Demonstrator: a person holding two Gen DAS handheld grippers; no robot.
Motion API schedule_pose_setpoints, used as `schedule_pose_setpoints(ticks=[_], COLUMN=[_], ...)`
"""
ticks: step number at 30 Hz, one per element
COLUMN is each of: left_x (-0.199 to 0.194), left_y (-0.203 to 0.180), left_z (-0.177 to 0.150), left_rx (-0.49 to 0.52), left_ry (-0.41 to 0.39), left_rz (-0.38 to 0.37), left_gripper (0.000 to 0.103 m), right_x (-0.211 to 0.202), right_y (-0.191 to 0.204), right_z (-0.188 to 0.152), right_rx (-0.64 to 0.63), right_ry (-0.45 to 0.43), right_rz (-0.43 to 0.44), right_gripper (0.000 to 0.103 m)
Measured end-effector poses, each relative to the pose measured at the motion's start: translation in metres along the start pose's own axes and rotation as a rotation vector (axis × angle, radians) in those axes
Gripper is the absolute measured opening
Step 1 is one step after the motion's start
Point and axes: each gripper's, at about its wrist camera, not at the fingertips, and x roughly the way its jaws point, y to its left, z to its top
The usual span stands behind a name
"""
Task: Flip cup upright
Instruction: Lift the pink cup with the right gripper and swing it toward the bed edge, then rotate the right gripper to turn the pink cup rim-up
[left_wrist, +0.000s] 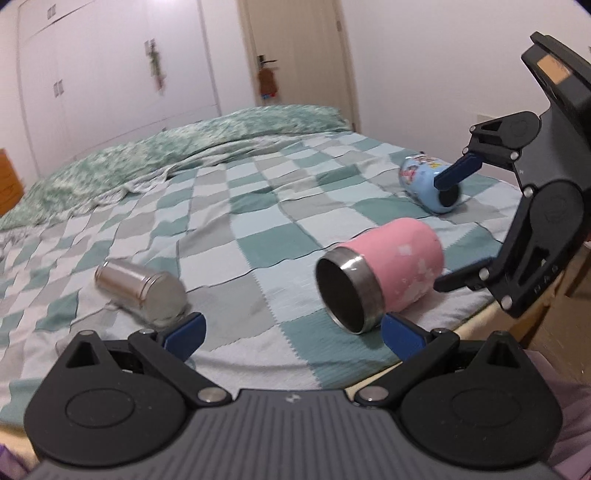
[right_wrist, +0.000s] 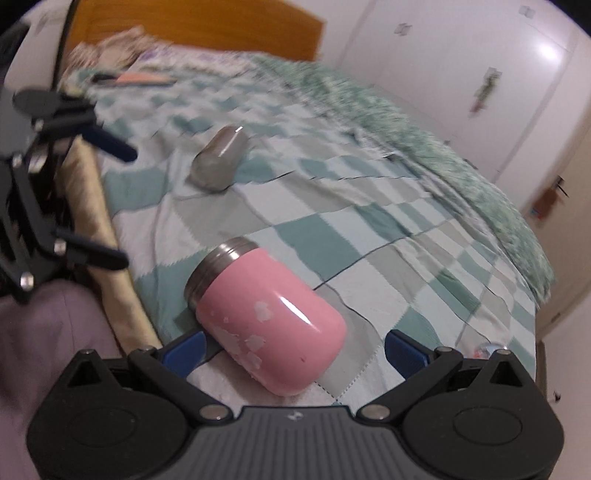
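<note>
While the pink cup (right_wrist: 267, 325) lies on its side near the edge of the checked bedspread (left_wrist: 236, 206), I bring my right gripper (right_wrist: 293, 350) up to its closed base, fingers spread wide and holding nothing. My left gripper (left_wrist: 291, 332) hovers at the steel-rimmed mouth, equally open. The grasp is not yet made; next I judge the fingers must straddle the body squarely. A steel cup (left_wrist: 142, 291) and blue cup (left_wrist: 428, 182) also lie toppled; wardrobes (left_wrist: 110, 74) stand behind.
</note>
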Motion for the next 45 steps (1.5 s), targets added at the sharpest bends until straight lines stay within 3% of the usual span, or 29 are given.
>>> schedule_pose_setpoints(ticks=[10, 19, 23, 30, 35, 41, 45], left_x=[0.019, 0.027, 0.025, 0.025, 0.026, 0.033, 0.041], left_y=[0.018, 0.030, 0.032, 0.043, 0.050, 0.058, 0.063], left_z=[0.000, -0.002, -0.004, -0.007, -0.009, -0.005, 0.000], left_rx=[-0.059, -0.059, -0.051, -0.062, -0.073, -0.069, -0.079], left_ry=[0.030, 0.061, 0.057, 0.035, 0.014, 0.002, -0.009], left_rz=[0.020, 0.017, 0.015, -0.004, -0.038, -0.063, -0.067], left_gripper=[0.103, 0.103, 0.103, 0.103, 0.103, 0.103, 0.103], right_x=[0.043, 0.075, 0.091, 0.104, 0.109, 0.100, 0.087], right_y=[0.008, 0.013, 0.013, -0.006, -0.032, -0.059, -0.072], right_z=[0.022, 0.036, 0.040, 0.059, 0.059, 0.037, 0.010], right_rx=[-0.221, -0.327, -0.310, -0.070, 0.246, 0.668, 0.974], right_ry=[0.136, 0.204, 0.266, 0.430, 0.541, 0.560, 0.516], right_rz=[0.077, 0.154, 0.160, 0.186, 0.162, 0.102, 0.074], right_gripper=[0.103, 0.101, 0.098, 0.094, 0.091, 0.090, 0.089])
